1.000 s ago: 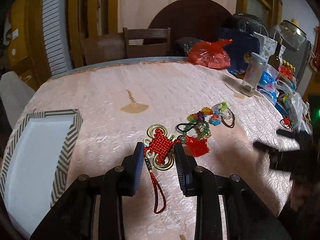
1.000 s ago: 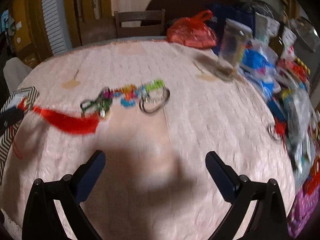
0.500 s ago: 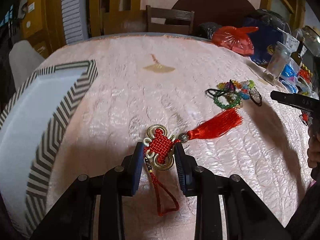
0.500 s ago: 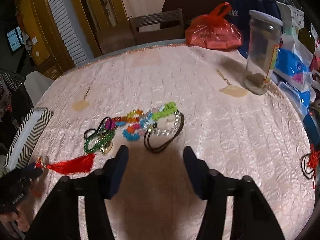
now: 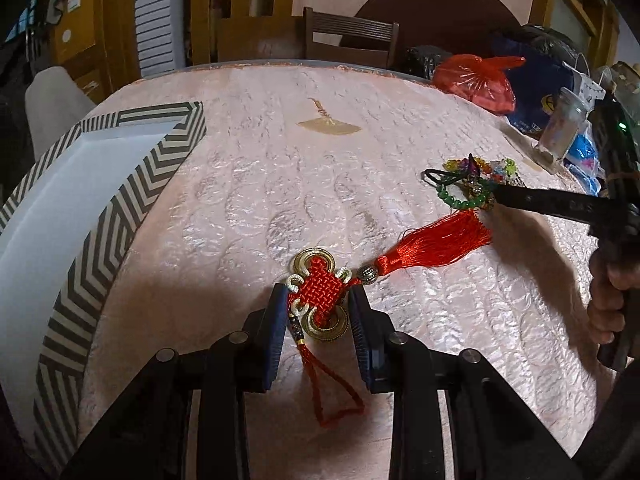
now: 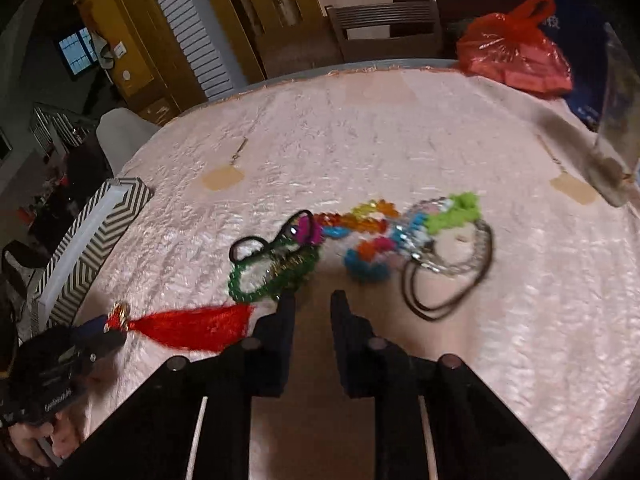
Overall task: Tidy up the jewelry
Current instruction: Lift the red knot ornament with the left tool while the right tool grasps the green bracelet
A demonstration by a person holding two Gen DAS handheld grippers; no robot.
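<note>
Left gripper (image 5: 318, 312) fingers squeeze woven red knot charm (image 5: 320, 290), fluffy tassel lying on bumpy pink table (image 5: 280, 168). Right gripper (image 6: 312, 300) fingers closing, nothing between, near round green bead bracelet (image 6: 272, 272).

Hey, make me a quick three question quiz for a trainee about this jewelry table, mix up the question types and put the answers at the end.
1. True or false: the left gripper is clamped on the red knot ornament.
2. Multiple choice: the ornament's red tassel lies on the table pointing toward A) the striped box, B) the green bead bracelet, C) the wooden chair.
3. Fill in: nothing sits between the fingers of the right gripper, whose tips are just short of the ____ bracelet.

Key: 1 true; 2 B; 3 green bead. The right gripper's jaws are closing at this moment.
</note>
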